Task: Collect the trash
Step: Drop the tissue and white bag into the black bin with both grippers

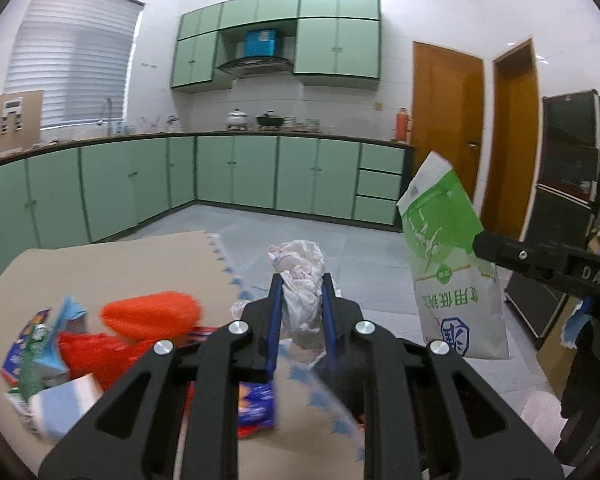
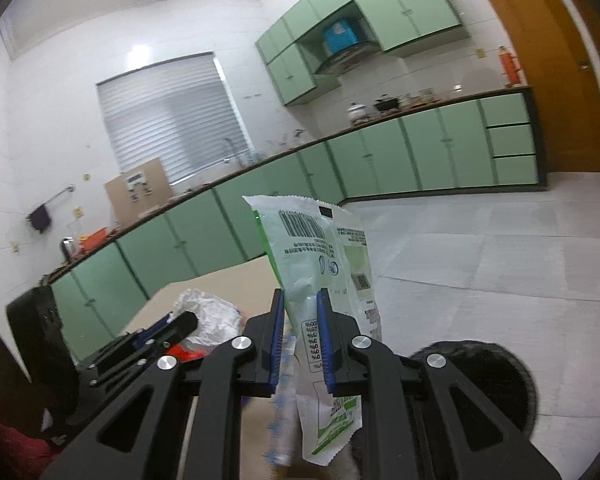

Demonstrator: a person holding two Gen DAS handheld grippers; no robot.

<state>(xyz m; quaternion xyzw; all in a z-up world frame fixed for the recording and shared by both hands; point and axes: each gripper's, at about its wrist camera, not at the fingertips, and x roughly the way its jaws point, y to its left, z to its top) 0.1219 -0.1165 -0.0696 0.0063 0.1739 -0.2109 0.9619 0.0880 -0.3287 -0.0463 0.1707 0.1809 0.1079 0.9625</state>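
My left gripper (image 1: 301,280) is shut on a crumpled white paper ball (image 1: 300,276) and holds it above the right edge of a beige table (image 1: 120,256). My right gripper (image 2: 300,300) is shut on a green and white plastic bag (image 2: 320,256), held upright in the air; the same bag (image 1: 448,248) shows at the right of the left wrist view, with the right gripper's finger (image 1: 540,260) on it. The left gripper (image 2: 172,328) and its paper ball (image 2: 212,316) show at the lower left of the right wrist view.
More trash lies on the table at left: a red-orange mesh bag (image 1: 140,328), colourful snack wrappers (image 1: 32,352) and a blue packet (image 1: 256,400). Green kitchen cabinets (image 1: 236,172) line the far walls. A dark appliance (image 1: 564,184) stands at right. A dark round object (image 2: 480,380) sits below the right gripper.
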